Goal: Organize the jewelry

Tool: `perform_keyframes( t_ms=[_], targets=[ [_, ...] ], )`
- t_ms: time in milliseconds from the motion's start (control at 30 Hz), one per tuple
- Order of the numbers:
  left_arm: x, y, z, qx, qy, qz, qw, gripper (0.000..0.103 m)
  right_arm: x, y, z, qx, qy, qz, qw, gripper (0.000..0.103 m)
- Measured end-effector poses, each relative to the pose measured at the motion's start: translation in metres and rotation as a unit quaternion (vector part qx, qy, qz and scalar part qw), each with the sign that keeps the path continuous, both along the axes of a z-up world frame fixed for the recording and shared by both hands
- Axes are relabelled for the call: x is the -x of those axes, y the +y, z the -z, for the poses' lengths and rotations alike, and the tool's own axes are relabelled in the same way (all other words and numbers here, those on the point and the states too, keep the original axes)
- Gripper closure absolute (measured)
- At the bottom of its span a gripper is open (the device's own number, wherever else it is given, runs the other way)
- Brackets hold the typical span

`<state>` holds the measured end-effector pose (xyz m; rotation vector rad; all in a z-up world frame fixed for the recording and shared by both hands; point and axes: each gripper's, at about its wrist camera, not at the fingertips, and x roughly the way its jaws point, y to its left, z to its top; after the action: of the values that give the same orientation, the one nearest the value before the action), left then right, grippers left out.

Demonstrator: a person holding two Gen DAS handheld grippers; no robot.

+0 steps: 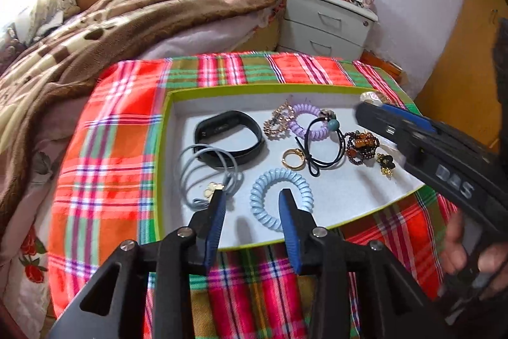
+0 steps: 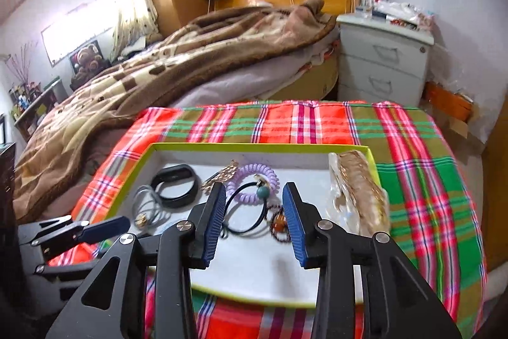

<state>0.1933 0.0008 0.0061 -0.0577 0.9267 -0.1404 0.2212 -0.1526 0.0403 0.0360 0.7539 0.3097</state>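
Note:
A shallow green-rimmed tray with a white floor sits on a plaid cloth. In it lie a black wristband, a grey cord with a charm, a blue coil hair tie, a purple coil tie, a black elastic with a bead, a gold ring, a bead bracelet and a gold clip. My left gripper is open and empty over the blue coil. My right gripper is open and empty above the black elastic. A plastic-wrapped gold piece lies at the tray's right edge.
The plaid-covered table stands next to a bed with a brown blanket. A white nightstand stands behind it on the right. The right gripper's body reaches over the tray's right side in the left wrist view.

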Motion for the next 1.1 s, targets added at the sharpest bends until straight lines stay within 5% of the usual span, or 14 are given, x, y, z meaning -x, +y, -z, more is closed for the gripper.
perform_keyframes(
  t_ms=[333, 1100],
  targets=[
    [0.027, -0.004, -0.012, -0.035, -0.032, -0.027, 0.9985, 0.066, 0.043, -0.003, -0.004, 0.01, -0.018, 0.034, 0.999, 0.065],
    [0.051, -0.001, -0.02, -0.026, -0.049, -0.051, 0.9972, 0.066, 0.071, -0.005, 0.003, 0.004, -0.018, 0.045, 0.999, 0.065]
  ],
)
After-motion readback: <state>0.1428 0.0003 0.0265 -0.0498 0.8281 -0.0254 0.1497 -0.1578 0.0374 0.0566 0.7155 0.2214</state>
